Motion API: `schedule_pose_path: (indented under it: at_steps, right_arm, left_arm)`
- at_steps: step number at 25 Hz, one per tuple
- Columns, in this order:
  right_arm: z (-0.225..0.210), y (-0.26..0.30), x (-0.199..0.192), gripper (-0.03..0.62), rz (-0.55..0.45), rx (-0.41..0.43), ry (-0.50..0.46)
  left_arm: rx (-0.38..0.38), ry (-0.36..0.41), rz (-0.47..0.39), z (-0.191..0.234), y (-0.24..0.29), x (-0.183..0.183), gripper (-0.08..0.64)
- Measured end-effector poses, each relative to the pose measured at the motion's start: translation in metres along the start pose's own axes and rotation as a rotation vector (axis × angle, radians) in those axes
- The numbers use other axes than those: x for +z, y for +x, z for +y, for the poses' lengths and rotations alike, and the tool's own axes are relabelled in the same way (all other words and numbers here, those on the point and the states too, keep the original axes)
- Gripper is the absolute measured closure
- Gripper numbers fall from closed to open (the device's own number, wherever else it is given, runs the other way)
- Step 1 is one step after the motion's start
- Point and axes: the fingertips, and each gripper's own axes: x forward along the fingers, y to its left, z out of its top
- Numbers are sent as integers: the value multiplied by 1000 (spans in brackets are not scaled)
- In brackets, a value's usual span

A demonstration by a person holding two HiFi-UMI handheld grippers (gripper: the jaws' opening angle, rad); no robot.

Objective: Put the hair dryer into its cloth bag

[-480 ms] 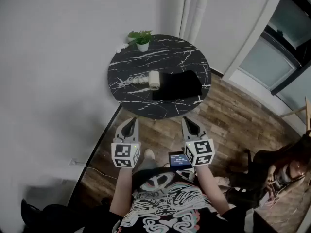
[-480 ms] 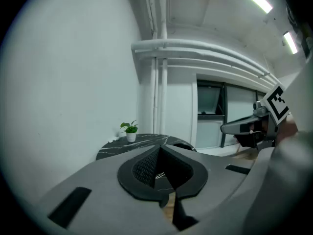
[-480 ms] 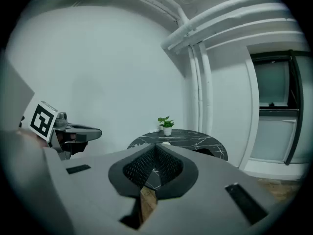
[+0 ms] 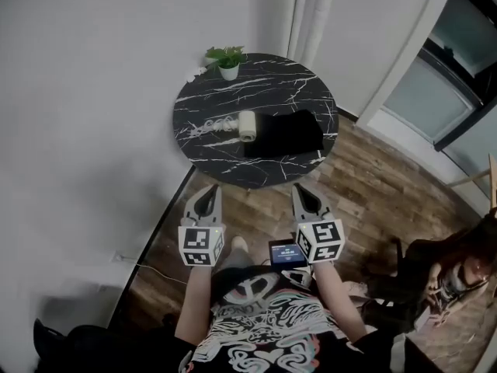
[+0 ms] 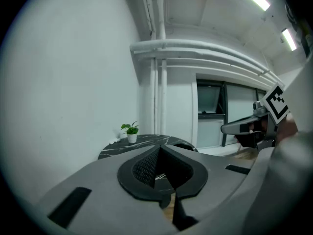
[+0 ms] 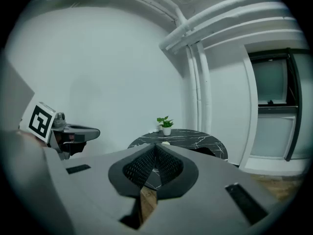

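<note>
Nothing is displaced since earlier; left gripper and right gripper, shut and empty, are best opened before the upper-centre hair dryer is reached.

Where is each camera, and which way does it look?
Head view: on the person's head, looking steeply down at the marble table, hair dryer and cloth bag; shows both arms, left claw, right claw.
Left gripper view: on the left claw, looking along its shut jaws at the table; right claw at right.
Right gripper view: on the right claw, looking along its shut jaws at the table; left claw at left.
Shared: all three show the table and potted plant.
</note>
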Motion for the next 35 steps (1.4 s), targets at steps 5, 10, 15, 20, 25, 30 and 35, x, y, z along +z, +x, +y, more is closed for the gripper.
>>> schedule_pose_path:
  at_steps: [5, 10, 15, 20, 25, 30, 35]
  right_arm:
    - [-7, 7, -6, 572, 4, -20, 36]
    - [-19, 38, -10, 572, 28, -40, 55]
    - [-35, 107, -12, 572, 62, -33, 82]
    - [-52, 189, -6, 572, 131, -64, 67]
    - [-67, 245, -10, 572, 194, -126, 84]
    - [-72, 273, -18, 571, 246, -156, 107]
    - [-72, 287, -27, 571, 289, -149, 122]
  left_arm:
    - [3, 8, -7, 5, 4, 0, 546]
    - [3, 4, -9, 25, 34, -2, 546]
    - [-16, 3, 0, 64, 97, -8, 546]
    - [-55, 4, 22, 119, 173, -3, 546]
    - [-110, 14, 37, 157, 232, 1, 546]
    - [-173, 32, 49, 167, 270, -3, 546]
    - [-236, 51, 77, 161, 291, -14, 546]
